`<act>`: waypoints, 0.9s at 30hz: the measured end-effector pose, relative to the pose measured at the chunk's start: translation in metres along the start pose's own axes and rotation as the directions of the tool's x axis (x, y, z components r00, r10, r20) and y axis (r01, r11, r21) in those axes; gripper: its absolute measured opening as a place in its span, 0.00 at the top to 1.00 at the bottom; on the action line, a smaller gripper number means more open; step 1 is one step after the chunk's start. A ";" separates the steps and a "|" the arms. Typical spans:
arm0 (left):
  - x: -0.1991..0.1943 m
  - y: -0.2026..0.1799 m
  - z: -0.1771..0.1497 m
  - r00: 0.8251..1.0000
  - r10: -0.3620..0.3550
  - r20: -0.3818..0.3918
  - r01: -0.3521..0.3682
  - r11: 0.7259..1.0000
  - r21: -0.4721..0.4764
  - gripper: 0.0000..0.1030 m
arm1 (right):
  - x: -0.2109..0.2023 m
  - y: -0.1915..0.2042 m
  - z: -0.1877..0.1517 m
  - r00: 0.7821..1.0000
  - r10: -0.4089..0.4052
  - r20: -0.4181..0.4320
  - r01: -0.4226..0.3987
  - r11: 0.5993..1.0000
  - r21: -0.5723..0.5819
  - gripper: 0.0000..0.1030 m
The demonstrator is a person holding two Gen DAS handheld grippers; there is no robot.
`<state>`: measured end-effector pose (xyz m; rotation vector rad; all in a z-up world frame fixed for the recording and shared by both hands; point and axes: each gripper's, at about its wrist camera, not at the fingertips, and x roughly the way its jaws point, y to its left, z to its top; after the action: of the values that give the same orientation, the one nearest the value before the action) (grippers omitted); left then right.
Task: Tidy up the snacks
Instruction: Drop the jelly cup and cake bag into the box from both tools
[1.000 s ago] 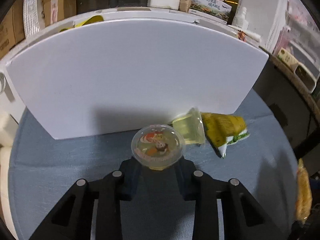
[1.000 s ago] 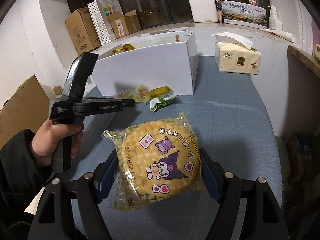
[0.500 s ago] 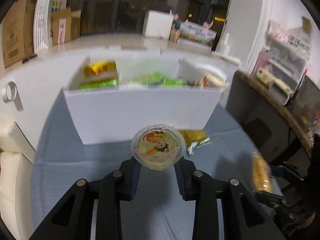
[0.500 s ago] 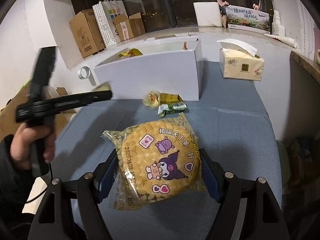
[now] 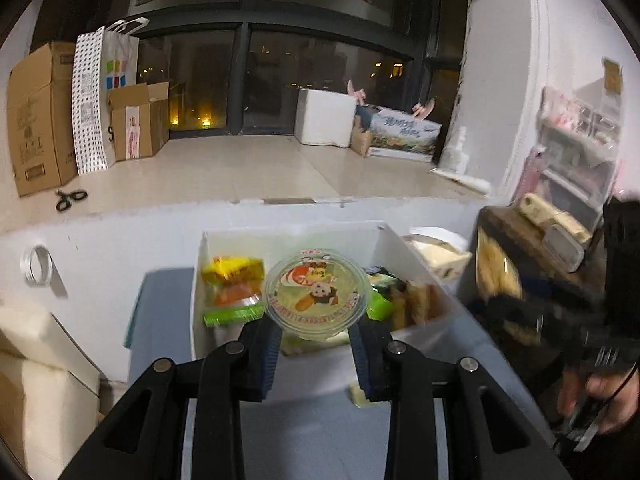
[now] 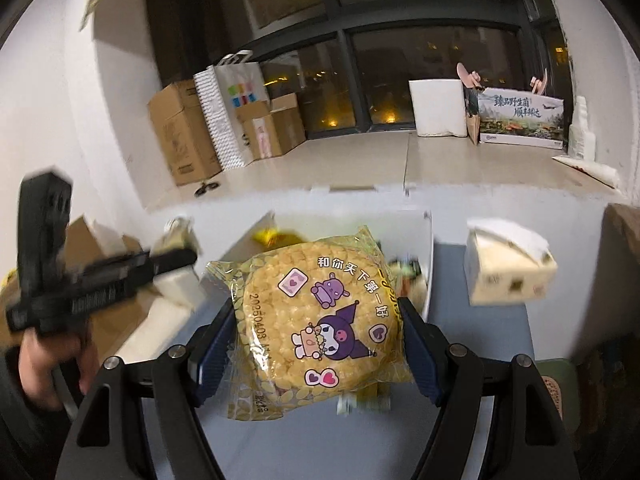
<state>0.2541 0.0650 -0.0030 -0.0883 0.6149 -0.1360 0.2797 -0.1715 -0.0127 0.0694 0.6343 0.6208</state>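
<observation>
My left gripper (image 5: 316, 330) is shut on a clear jelly cup (image 5: 316, 292) with a cartoon lid, held high over the white organizer box (image 5: 198, 280). Yellow, orange and green snack packs (image 5: 232, 290) lie in the box's left part, with green packs and brown pastries (image 5: 416, 304) to the right. My right gripper (image 6: 316, 338) is shut on a round yellow rice cracker pack (image 6: 312, 312) with a purple cartoon print, in front of the same box (image 6: 428, 264). In the left wrist view the right gripper and its cracker (image 5: 496, 272) show blurred at the right.
A tissue box (image 6: 508, 272) stands right of the organizer on the blue tablecloth (image 6: 480, 328). The left gripper's handle and a hand (image 6: 52, 356) fill the left of the right wrist view. Cardboard boxes (image 5: 40, 116), scissors (image 5: 71, 199) and a foam box (image 5: 326, 118) sit on the ledge behind.
Both grippers rose with their snacks. The box's front wall filled the left wrist view; now its open top and contents show from above. The right gripper moved closer to the box.
</observation>
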 end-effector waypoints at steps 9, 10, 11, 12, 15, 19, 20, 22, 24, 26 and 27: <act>0.077 0.021 0.023 0.986 0.039 -0.162 -0.045 0.998 -0.034 0.21 | 0.081 -0.035 0.058 0.995 -0.052 -0.081 0.058 0.996 0.072 0.12; 0.081 0.025 0.020 0.983 0.034 -0.180 -0.045 0.997 -0.055 0.00 | 0.087 -0.039 0.059 0.993 -0.051 -0.103 0.061 0.994 0.096 0.05; 0.079 0.025 0.018 0.986 0.028 -0.163 -0.037 0.998 -0.053 0.00 | 0.091 -0.043 0.058 0.991 -0.051 -0.124 0.066 0.991 0.119 0.00; 0.076 0.025 0.014 0.989 0.031 -0.148 -0.037 0.999 -0.037 0.00 | 0.093 -0.046 0.056 0.991 -0.047 -0.125 0.064 0.989 0.130 0.00; 0.070 0.025 0.006 0.988 0.043 -0.147 -0.046 0.999 -0.017 0.00 | 0.090 -0.042 0.048 0.991 -0.057 -0.121 0.066 0.995 0.073 0.00; 0.056 0.030 0.001 0.990 0.039 -0.133 -0.044 0.998 -0.038 0.00 | 0.080 -0.033 0.039 0.991 -0.059 -0.119 0.062 0.998 0.015 0.00; 0.052 0.031 0.001 0.991 0.039 -0.128 -0.044 0.998 -0.043 0.00 | 0.076 -0.031 0.038 0.992 -0.051 -0.115 0.052 0.999 0.010 0.00; 0.043 0.030 0.000 0.992 0.038 -0.118 -0.043 0.998 -0.042 0.00 | 0.068 -0.025 0.037 0.994 -0.037 -0.102 0.037 0.999 -0.006 0.00; 0.031 0.027 -0.003 0.994 0.040 -0.105 -0.043 0.999 -0.026 0.00 | 0.057 -0.017 0.036 0.996 -0.026 -0.082 0.024 0.999 -0.025 0.00; 0.020 0.021 -0.008 0.995 0.036 -0.092 -0.037 0.999 -0.009 0.00 | 0.040 -0.010 0.032 0.998 0.010 -0.055 -0.012 0.999 -0.034 0.00; 0.010 0.016 -0.013 0.996 0.026 -0.080 -0.026 1.000 0.003 0.00 | 0.033 -0.007 0.029 0.999 0.026 -0.047 -0.028 0.999 -0.039 0.00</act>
<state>0.2566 0.0789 -0.0216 -0.0731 0.6955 -0.1151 0.3205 -0.1548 -0.0082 0.0268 0.6671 0.6621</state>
